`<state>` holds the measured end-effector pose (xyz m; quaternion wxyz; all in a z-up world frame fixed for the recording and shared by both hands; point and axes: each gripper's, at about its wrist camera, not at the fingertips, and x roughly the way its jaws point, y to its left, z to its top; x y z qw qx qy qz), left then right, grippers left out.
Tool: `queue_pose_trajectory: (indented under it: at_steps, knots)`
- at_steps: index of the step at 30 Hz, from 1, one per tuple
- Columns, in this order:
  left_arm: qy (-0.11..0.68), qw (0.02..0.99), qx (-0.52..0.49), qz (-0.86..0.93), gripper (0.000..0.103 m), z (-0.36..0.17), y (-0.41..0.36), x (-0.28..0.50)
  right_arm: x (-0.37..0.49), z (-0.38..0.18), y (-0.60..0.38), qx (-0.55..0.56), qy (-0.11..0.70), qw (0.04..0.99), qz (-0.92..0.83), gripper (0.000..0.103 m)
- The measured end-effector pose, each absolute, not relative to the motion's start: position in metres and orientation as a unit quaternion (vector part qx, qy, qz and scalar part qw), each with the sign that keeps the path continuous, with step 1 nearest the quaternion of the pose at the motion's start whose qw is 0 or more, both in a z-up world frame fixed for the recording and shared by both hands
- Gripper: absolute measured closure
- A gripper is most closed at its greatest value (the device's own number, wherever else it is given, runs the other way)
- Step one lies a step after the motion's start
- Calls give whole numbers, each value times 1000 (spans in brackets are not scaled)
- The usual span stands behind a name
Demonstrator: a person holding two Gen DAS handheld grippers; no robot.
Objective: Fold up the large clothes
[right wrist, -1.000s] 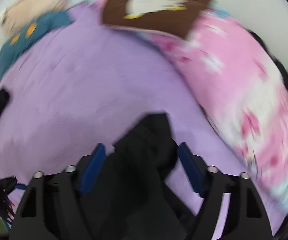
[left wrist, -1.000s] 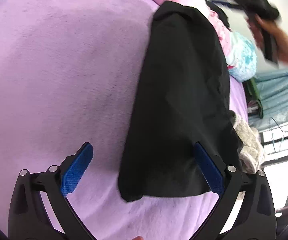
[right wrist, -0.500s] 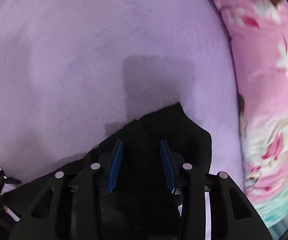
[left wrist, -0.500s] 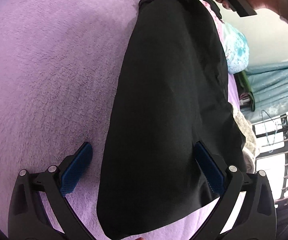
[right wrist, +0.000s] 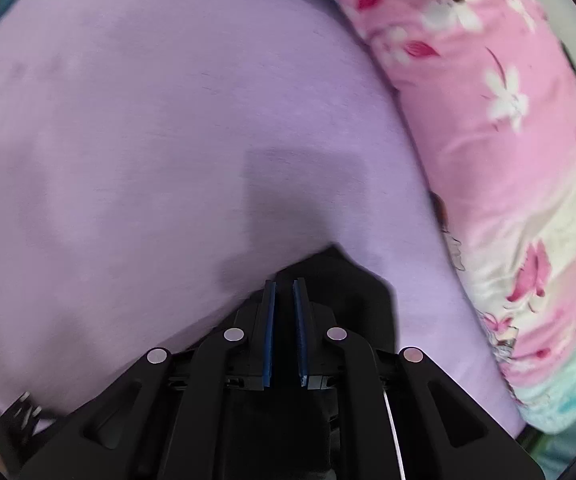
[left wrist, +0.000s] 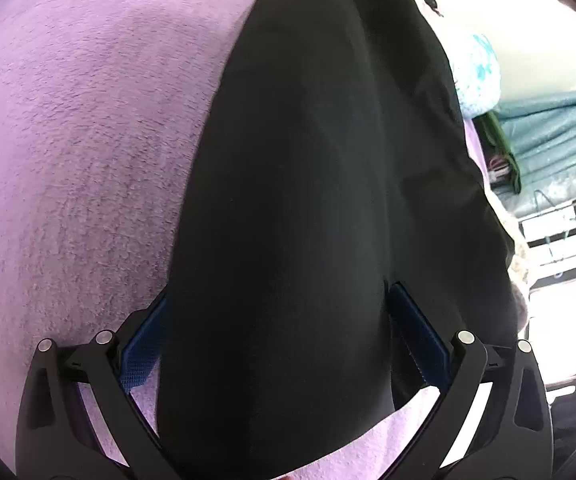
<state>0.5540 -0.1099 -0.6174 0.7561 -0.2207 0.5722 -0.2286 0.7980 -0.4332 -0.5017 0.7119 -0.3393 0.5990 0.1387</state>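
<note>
The long black fabric garment [left wrist: 319, 200] lies on the fuzzy lilac blanket [left wrist: 80, 152], stretching from 6 o'clock up to 12 in the left wrist view. The left gripper [left wrist: 280, 340] is spread wide, its blue pads [left wrist: 144, 344] straddling the near end. The right gripper [right wrist: 284, 320] is clenched on the garment's far end, near the pink floral pillow [right wrist: 499, 152] at 3 o'clock.
</note>
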Motion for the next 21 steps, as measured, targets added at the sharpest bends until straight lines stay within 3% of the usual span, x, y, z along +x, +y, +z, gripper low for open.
queue_pose_trajectory:
  at_steps: [1, 3, 5, 6, 7, 8, 12, 16, 21]
  knots:
    - [572, 759, -212, -228, 5, -617, -114, 553, 802, -507, -441, -366, 571, 731, 77, 102]
    - [570, 760, -207, -233, 5, -616, -116, 553, 808, -516, -463, -293, 595, 746, 63, 102]
    - [569, 759, -208, -237, 6, -611, -116, 553, 796, -501, -473, -286, 551, 781, 62, 94]
    - [570, 761, -204, -235, 6, -608, -115, 552, 788, -493, -476, -280, 539, 790, 78, 78]
    - [570, 767, -188, -227, 6, -601, -116, 551, 772, -478, -481, -281, 512, 806, 100, 36]
    - [567, 774, -177, -220, 6, -595, -115, 550, 758, -466, -487, -282, 484, 821, 113, 13]
    - [530, 804, -160, -215, 6, -553, -112, 546, 702, -433, -523, -269, 447, 836, 168, 12]
    - [509, 817, -107, -247, 6, -524, -147, 545, 669, -434, -603, -193, 496, 837, 130, 12]
    - [517, 800, -45, -302, 6, -528, -219, 528, 650, -459, -669, -35, 554, 825, 107, 19]
